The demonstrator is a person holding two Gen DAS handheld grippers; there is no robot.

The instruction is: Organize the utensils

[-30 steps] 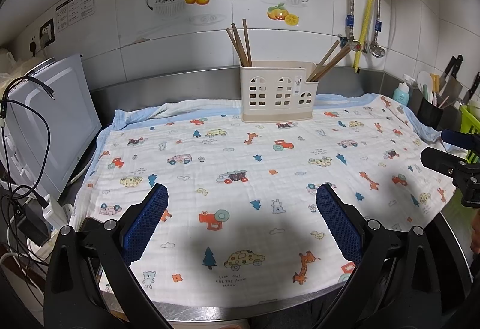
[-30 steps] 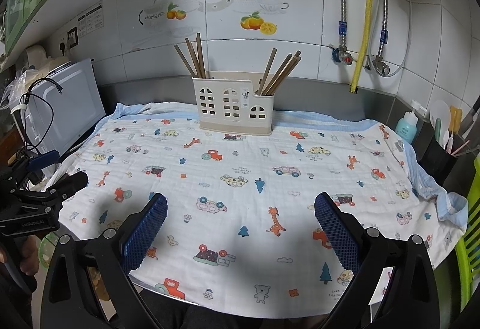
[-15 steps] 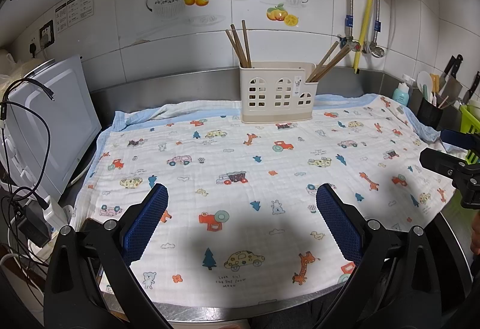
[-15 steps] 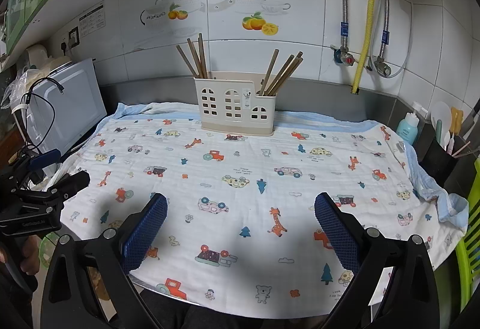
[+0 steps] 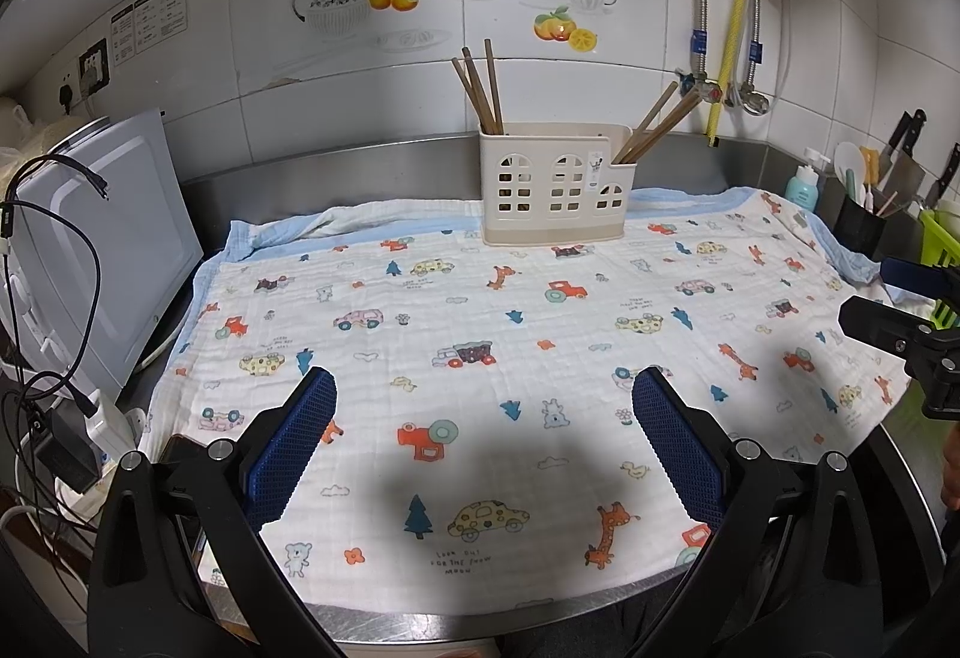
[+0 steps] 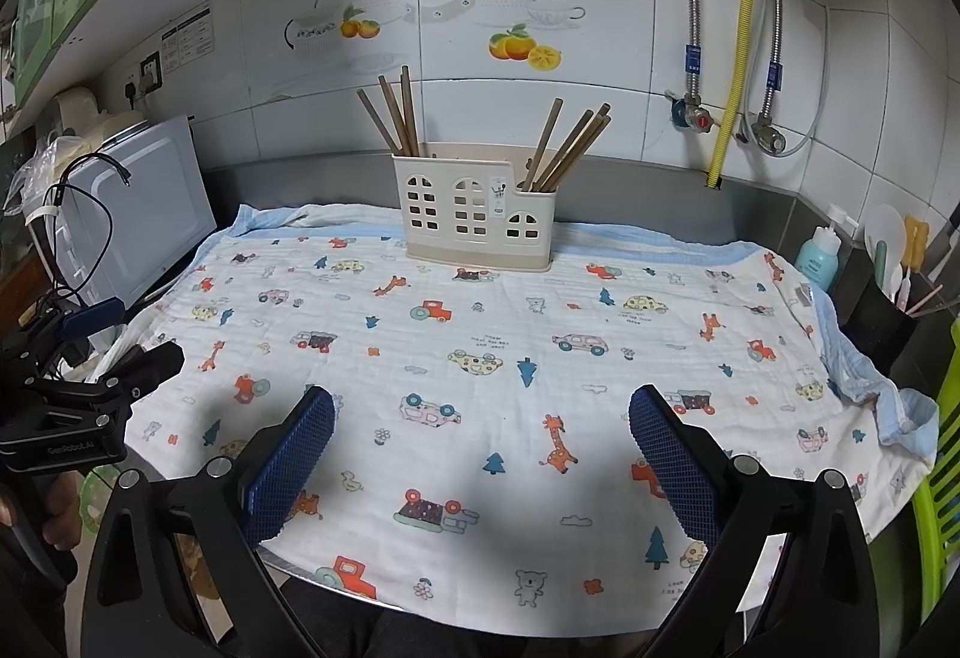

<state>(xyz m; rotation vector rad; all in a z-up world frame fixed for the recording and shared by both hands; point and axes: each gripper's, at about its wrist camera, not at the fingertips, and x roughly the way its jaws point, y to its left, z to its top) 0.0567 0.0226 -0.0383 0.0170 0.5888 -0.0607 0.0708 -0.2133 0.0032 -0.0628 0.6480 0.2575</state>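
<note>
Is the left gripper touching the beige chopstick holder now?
Apart. In the left wrist view, the left gripper is open over the near cloth, and printed cloth lies between it and the chopstick holder.

Right gripper (image 6: 480,418) spread wide over patterned cloth (image 6: 480,358), cream utensil holder (image 6: 477,208) at back edge, chopsticks (image 6: 396,115) upright in both end compartments, left gripper (image 6: 114,346) at left.

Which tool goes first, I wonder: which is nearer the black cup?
Right. Right tool hovers at the cloth's edge near black cup; left tool sits farther left.
</note>
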